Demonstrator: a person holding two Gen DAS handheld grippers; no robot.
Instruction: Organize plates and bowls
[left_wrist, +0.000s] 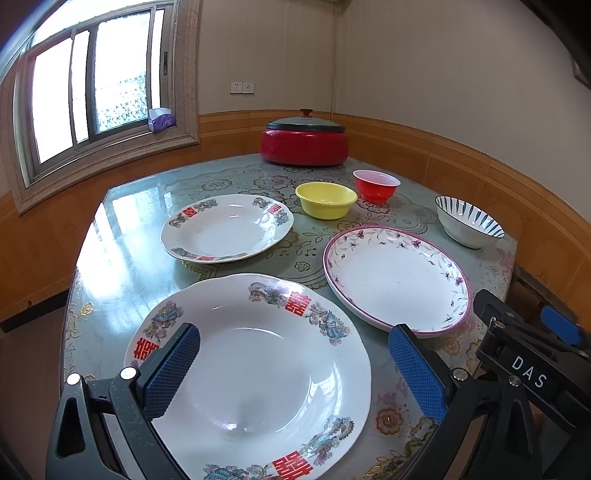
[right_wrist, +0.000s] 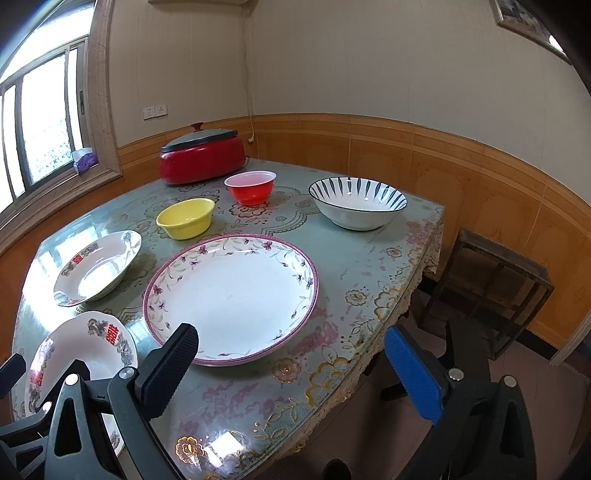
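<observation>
Sitting at the table's (left_wrist: 122, 258) near edge, the large double-happiness plate (left_wrist: 258, 373) lies under the left gripper (left_wrist: 295, 369), jaws apart and empty, right gripper (right_wrist: 291, 373) likewise spread, so a shallow rim pinch risks the glazed plate slipping off.

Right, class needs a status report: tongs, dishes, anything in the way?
Left tongs open over near red-symbol plate. Right tongs open, holding nothing, by purple-rimmed plate. All dishes separate, unstacked. Nothing blocking.

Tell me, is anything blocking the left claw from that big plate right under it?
Nothing visible. The left gripper hangs open directly over the large red-character plate, whose bowl is bare; the purple-rimmed plate lies apart, to the right.
</observation>
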